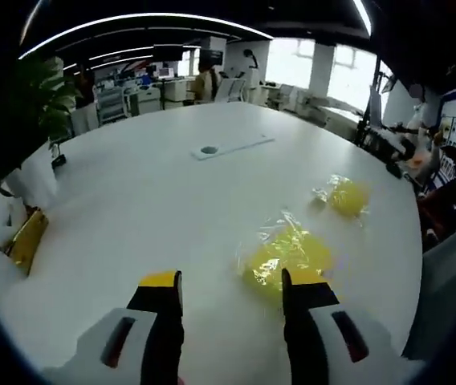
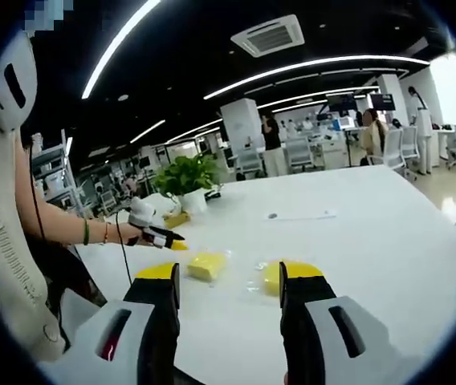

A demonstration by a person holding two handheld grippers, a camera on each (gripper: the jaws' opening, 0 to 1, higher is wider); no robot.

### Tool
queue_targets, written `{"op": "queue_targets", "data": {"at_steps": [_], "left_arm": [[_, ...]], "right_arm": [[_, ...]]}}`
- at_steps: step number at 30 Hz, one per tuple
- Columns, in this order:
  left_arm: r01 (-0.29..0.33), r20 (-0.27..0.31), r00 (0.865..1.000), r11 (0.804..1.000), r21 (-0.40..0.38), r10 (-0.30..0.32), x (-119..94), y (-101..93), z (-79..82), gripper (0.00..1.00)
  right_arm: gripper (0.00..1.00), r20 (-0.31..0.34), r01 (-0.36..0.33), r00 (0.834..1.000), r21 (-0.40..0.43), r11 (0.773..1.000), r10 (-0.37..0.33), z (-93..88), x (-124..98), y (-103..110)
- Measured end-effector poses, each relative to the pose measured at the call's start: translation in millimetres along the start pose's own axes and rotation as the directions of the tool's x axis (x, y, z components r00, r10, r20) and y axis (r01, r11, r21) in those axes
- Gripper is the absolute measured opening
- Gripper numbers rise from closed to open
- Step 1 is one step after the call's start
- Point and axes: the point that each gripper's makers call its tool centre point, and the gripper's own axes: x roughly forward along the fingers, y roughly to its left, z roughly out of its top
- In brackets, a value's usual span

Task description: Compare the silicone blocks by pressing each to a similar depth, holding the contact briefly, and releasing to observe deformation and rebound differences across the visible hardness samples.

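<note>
Two yellow silicone blocks lay flat on the white worktop, each in crinkled clear wrap. In the left gripper view, the nearer block (image 1: 286, 258) sat just ahead of the left claw (image 1: 232, 289), partly behind its right-hand tip; the farther block (image 1: 346, 196) lay well beyond, to the right. In the right gripper view, a squarish block (image 2: 206, 265) showed between the right claw's (image 2: 228, 281) tips, and a rounded one (image 2: 291, 271) just behind its right-hand tip.

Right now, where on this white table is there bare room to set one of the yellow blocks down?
Bare table stretches from the left gripper up to the round port, left of the two wrapped yellow blocks. It is crowded by the blocks themselves and at the left edge near the gold packet and plant.
</note>
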Motion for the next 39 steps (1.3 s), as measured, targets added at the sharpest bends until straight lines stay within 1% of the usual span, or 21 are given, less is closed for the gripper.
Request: {"op": "queue_targets", "data": {"at_steps": [2, 4, 5, 6, 8, 10, 12, 13, 14, 16, 17, 19, 21, 22, 23, 25, 27, 29, 30, 33, 39], "left_arm": [[-0.003, 0.005, 1.0, 1.0, 0.007, 0.003, -11.4, -6.6, 0.0, 0.49], [-0.028, 0.032, 0.999, 0.999, 0.019, 0.027, -30.6, -15.3, 3.7, 0.52], [-0.032, 0.054, 0.998, 0.999, 0.015, 0.031, -37.6, -18.4, 6.6, 0.53], [-0.045, 0.088, 0.995, 0.999, -0.011, 0.045, -44.2, -21.0, 11.5, 0.55], [-0.061, 0.154, 0.986, 0.997, -0.056, 0.069, -63.5, -29.7, 20.4, 0.65], [-0.058, 0.208, 0.975, 0.995, -0.076, 0.072, -82.1, -41.1, 27.7, 0.72], [-0.067, 0.228, 0.97, 0.993, -0.095, 0.087, -100.7, -51.7, 27.8, 0.72], [-0.07, 0.25, 0.964, 0.994, -0.09, 0.09, -107.4, -56.1, 29.6, 0.72], [-0.07, 0.255, 0.963, 0.994, -0.086, 0.09, -113.0, -61.4, 29.1, 0.73], [-0.071, 0.284, 0.954, 0.993, -0.093, 0.095, -130.7, -77.1, 28.9, 0.72], [-0.069, 0.288, 0.953, 0.993, -0.096, 0.094, -133.3, -79.7, 28.4, 0.72], [-0.066, 0.321, 0.942, 0.992, -0.111, 0.099, -147.9, -93.5, 28.6, 0.73], [-0.057, 0.338, 0.937, 0.992, -0.112, 0.092, -157.5, -107.1, 28.3, 0.73], [-0.047, 0.35, 0.933, 0.992, -0.117, 0.086, -161.0, -112.5, 29.2, 0.74], [-0.022, 0.368, 0.928, 0.992, -0.122, 0.066, -165.3, -122.4, 30.3, 0.76], [0.0, 0.375, 0.926, 0.992, -0.123, 0.046, -171.2, -135.6, 29.3, 0.79], [0.004, 0.382, 0.923, 0.994, -0.114, 0.04, -174.3, -140.5, 28.4, 0.8], [0.032, 0.398, 0.918, 0.996, -0.087, 0.005, -178.9, -151.3, 28.9, 0.79], [0.054, 0.414, 0.91, 0.995, -0.087, -0.013, -181.5, -156.8, 30.4, 0.8], [0.113, 0.441, 0.895, 0.99, -0.087, -0.064, -185.7, -170.7, 32.2, 0.82], [0.128, 0.405, 0.91, 0.988, -0.083, -0.084, -184.6, -183.2, 25.1, 0.81]], "right_arm": [[0.46, 0.001, -0.011, 1.0, -0.001, 1.0, 0.011, 0.2, -2.5, 1.2], [0.46, 0.004, -0.039, 0.999, -0.013, 0.999, 0.039, 1.6, -6.1, 5.2], [0.46, 0.006, -0.046, 0.999, -0.018, 0.999, 0.046, 2.7, -7.4, 5.8], [0.46, 0.009, -0.057, 0.998, -0.024, 0.998, 0.057, 4.0, -10.2, 4.6], [0.46, 0.018, -0.082, 0.996, -0.043, 0.996, 0.083, 7.4, -12.9, 7.8], [0.46, 0.013, -0.105, 0.994, -0.06, 0.993, 0.106, 8.4, -14.4, 10.5], [0.47, 0.0, -0.138, 0.99, -0.084, 0.987, 0.138, 8.4, -16.3, 14.9], [0.49, -0.008, -0.149, 0.989, -0.086, 0.985, 0.149, 7.7, -16.9, 15.4], [0.5, -0.012, -0.156, 0.988, -0.087, 0.984, 0.155, 6.9, -17.9, 15.2], [0.53, -0.008, -0.184, 0.983, -0.084, 0.979, 0.184, 6.8, -20.8, 16.4], [0.55, -0.009, -0.187, 0.982, -0.081, 0.979, 0.187, 6.7, -21.2, 16.2], [0.57, -0.003, -0.202, 0.979, -0.082, 0.976, 0.203, 6.0, -23.7, 16.8], [0.59, -0.004, -0.217, 0.976, -0.078, 0.973, 0.217, 3.6, -26.0, 17.8], [0.6, -0.007, -0.224, 0.974, -0.075, 0.972, 0.224, 2.4, -26.8, 19.0], [0.62, -0.009, -0.232, 0.973, -0.076, 0.97, 0.232, 0.6, -27.8, 19.5], [0.63, -0.015, -0.246, 0.969, -0.088, 0.965, 0.246, -2.5, -30.6, 21.3], [0.65, -0.009, -0.254, 0.967, -0.088, 0.963, 0.254, -2.6, -32.1, 22.0], [0.66, 0.0, -0.272, 0.962, -0.083, 0.959, 0.273, -1.7, -34.5, 26.4], [0.67, 0.018, -0.289, 0.957, -0.072, 0.955, 0.291, 0.7, -36.2, 30.2], [0.68, 0.042, -0.304, 0.951, -0.056, 0.951, 0.306, 4.2, -37.3, 34.3], [0.69, 0.033, -0.307, 0.95, -0.054, 0.95, 0.309, -0.5, -38.1, 36.6]]}}
